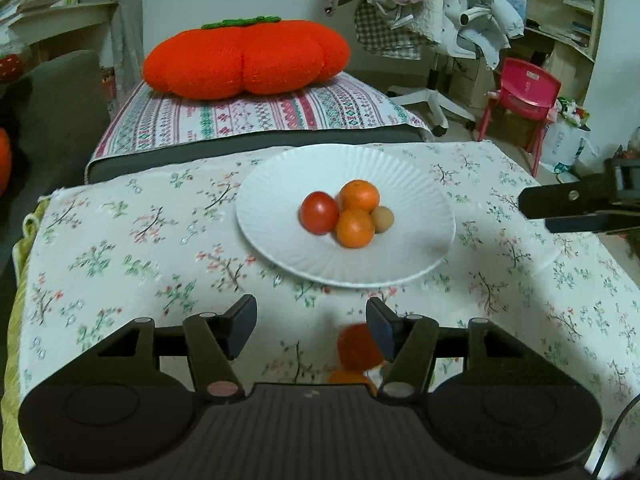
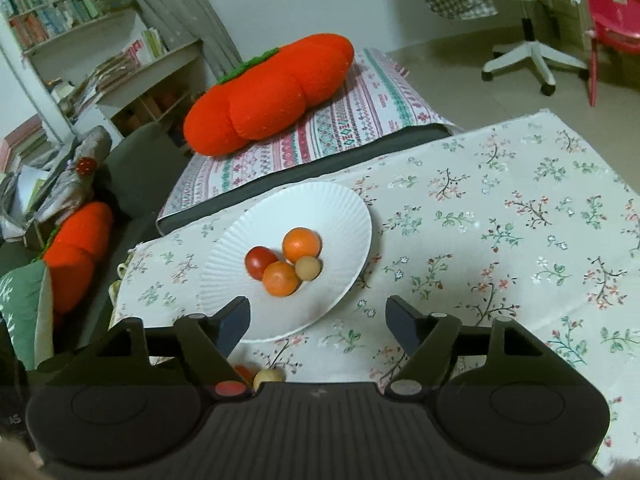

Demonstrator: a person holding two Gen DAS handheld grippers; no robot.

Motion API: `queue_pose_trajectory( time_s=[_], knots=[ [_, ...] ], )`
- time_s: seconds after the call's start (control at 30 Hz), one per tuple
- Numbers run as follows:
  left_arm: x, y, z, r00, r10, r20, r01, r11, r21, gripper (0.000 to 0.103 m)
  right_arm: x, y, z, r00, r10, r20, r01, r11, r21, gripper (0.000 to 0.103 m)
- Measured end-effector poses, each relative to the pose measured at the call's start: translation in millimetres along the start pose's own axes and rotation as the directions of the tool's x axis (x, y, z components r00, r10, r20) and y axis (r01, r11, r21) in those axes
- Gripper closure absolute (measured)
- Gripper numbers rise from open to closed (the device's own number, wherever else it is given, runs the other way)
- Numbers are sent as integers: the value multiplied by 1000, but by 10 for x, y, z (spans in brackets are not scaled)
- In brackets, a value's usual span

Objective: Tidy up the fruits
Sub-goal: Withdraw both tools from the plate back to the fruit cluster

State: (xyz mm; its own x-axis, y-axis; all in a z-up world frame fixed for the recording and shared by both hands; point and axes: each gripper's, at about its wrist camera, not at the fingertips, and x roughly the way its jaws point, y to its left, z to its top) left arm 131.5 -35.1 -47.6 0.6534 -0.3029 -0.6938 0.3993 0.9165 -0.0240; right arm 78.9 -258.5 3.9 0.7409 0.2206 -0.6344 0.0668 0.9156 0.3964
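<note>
A white ridged plate (image 1: 280,200) (image 2: 340,208) sits on the floral tablecloth. It holds a red tomato (image 1: 319,213) (image 2: 260,261), two oranges (image 1: 359,195) (image 1: 354,228) (image 2: 301,244) (image 2: 281,278) and a small tan fruit (image 1: 383,219) (image 2: 308,268). My left gripper (image 1: 311,324) is open and empty, near the plate's front edge. A blurred red-orange fruit (image 1: 357,347) and an orange one (image 1: 352,379) lie on the cloth by its right finger. My right gripper (image 2: 318,322) is open and empty over the plate's near rim; it also shows in the left wrist view (image 1: 536,212). A red fruit (image 2: 244,372) and a pale fruit (image 2: 268,377) lie beneath it.
A big orange pumpkin cushion (image 1: 244,58) (image 2: 268,92) lies on a striped cloth behind the table. A second pumpkin cushion (image 2: 76,256) is at the left. A white office chair (image 1: 436,92) and a pink child's chair (image 1: 524,96) stand at the back right. Bookshelves (image 2: 80,40) stand at the left.
</note>
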Motion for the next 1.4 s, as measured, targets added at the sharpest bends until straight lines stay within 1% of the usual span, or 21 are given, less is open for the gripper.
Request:
queue_pose_trajectory(
  time_s=[0.03, 0.1, 0.17, 0.23, 0.27, 0.33, 0.37, 0.4, 0.47, 0.6, 0.77, 0.9, 1.0, 1.17, 1.27, 1.4],
  knots=[
    [-28, 6, -17, 1000, 4, -7, -4, 1000, -12, 60, -30, 29, -5, 1000, -2, 5, 2, 1000, -16, 22],
    [-73, -1, -58, 999, 31, -32, -33, 999, -38, 52, -84, 88, -21, 1000, -16, 10, 16, 998, -64, 15],
    [-126, -13, -100, 998, 45, -49, -47, 997, -55, 51, -127, 144, -30, 1000, -26, 13, 28, 993, -114, 13],
    [-197, -25, -136, 998, 40, -53, -44, 996, -74, 51, -156, 192, -50, 1000, -22, 10, 23, 989, -143, 10],
    [-245, -30, -156, 998, 38, -49, -42, 996, -82, 50, -162, 217, -67, 1000, -13, 0, 13, 988, -155, 9],
    [-329, -38, -188, 999, 36, -39, -40, 995, -94, 42, -159, 258, -106, 1000, -3, -21, -1, 984, -176, 8],
    [-364, -42, -205, 999, 40, -34, -44, 994, -100, 35, -155, 287, -134, 999, -3, -32, -4, 982, -191, 8],
    [-393, -42, -221, 998, 45, -31, -48, 993, -105, 32, -151, 310, -168, 999, -6, -43, -3, 978, -209, 7],
    [-431, -36, -254, 998, 46, -32, -50, 993, -112, 31, -175, 335, -261, 998, -22, -51, 9, 971, -240, 6],
    [-445, -4, -308, 997, 55, -47, -60, 991, -123, 23, -186, 350, -432, 996, -42, -81, 17, 959, -284, 6],
    [-436, 54, -386, 993, 89, -71, -97, 988, -122, 19, -144, 381, -494, 994, -51, -97, 21, 957, -290, 6],
    [-394, 93, -423, 990, 103, -93, -114, 986, -118, 19, -130, 405, -528, 994, -60, -88, 30, 951, -309, 6],
    [-385, 123, -435, 990, 96, -101, -108, 987, -122, 19, -119, 400, -550, 994, -58, -91, 27, 950, -311, 6],
    [-312, 176, -464, 989, 76, -130, -95, 984, -149, 19, -33, 456, -635, 991, -76, -107, 33, 933, -357, 7],
    [-263, 170, -490, 988, 59, -143, -81, 985, -155, 19, 16, 481, -679, 989, -70, -129, 17, 928, -373, 12],
    [-181, 72, -536, 986, 56, -155, -73, 992, -105, 19, 24, 550, -752, 989, -49, -136, -14, 906, -424, 19]
  ],
)
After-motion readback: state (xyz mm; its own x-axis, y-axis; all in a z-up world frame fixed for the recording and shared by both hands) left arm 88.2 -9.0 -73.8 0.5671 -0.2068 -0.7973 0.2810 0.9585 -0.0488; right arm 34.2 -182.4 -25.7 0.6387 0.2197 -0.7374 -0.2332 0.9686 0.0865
